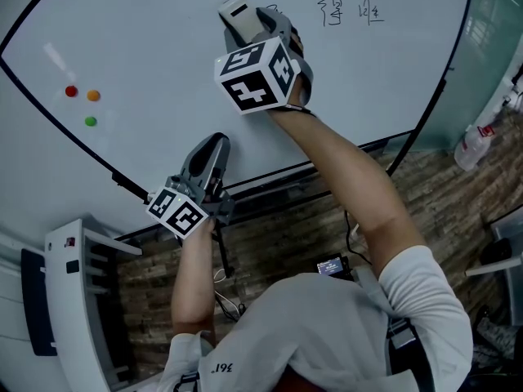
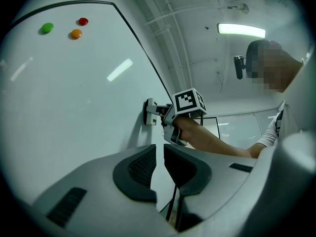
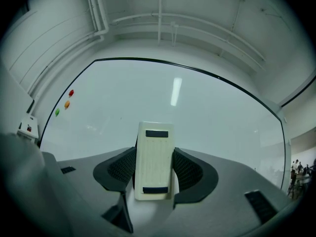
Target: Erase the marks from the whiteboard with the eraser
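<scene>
Two claws work at a whiteboard [image 1: 163, 64] in the head view. The right claw [image 1: 248, 24] is up at 12 o'clock, with the pale eraser [image 1: 235, 12] at its tips and against the board. Handwritten marks [image 1: 351, 11] sit just beside it toward 1 o'clock. The left claw [image 1: 214, 147] hangs lower, near centre, close to the board's bottom edge. Three round magnets [image 1: 84, 103], red, orange and green, cluster at 9 o'clock.

In the left gripper view, the left claw [image 2: 159, 158] has its jaws drawn together to a thin slit with nothing between them. Past them at 12 o'clock, the right claw [image 2: 164, 115] presses the eraser [image 2: 149, 111] flat on the whiteboard [image 2: 74, 98]. The magnets [image 2: 76, 33] lie at 10 o'clock.

In the right gripper view, the right claw [image 3: 154, 171] is clamped on the eraser [image 3: 154, 157]. It stands upright between the two jaws, its ribbed back facing the camera, and reaches out past the jaw tips toward 12 o'clock. The whiteboard [image 3: 212, 122] fills the background, with the magnets [image 3: 66, 104] small at 9 o'clock.
</scene>
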The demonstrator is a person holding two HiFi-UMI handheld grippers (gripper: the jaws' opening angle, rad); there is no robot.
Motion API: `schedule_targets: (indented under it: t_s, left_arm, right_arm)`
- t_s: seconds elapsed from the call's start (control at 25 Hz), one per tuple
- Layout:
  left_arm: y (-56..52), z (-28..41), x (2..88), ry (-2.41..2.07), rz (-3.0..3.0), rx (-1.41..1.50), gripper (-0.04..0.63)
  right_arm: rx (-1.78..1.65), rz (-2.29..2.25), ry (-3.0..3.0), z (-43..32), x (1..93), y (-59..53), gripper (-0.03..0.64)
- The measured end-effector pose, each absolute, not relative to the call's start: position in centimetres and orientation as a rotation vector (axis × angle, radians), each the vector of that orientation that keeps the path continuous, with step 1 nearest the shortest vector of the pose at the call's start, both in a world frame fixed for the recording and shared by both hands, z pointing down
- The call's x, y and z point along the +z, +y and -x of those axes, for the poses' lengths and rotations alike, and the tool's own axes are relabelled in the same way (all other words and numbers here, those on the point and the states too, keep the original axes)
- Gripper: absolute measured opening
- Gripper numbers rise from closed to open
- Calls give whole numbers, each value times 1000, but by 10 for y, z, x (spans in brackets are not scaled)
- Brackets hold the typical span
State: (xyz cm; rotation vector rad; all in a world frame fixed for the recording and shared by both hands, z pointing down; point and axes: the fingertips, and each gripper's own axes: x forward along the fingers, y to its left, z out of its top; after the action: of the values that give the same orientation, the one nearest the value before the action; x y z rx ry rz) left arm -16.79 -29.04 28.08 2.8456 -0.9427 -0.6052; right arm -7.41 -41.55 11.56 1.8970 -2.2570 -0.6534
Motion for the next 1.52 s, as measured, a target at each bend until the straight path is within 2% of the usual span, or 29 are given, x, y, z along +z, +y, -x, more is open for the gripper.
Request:
schedule_targets:
  t_s: [1.52]
  left_arm:
    - [-307,34,293,-850,-2857,-536,41]
  right_arm:
    - [-631,-1957,-2174,-91,132,-427,250]
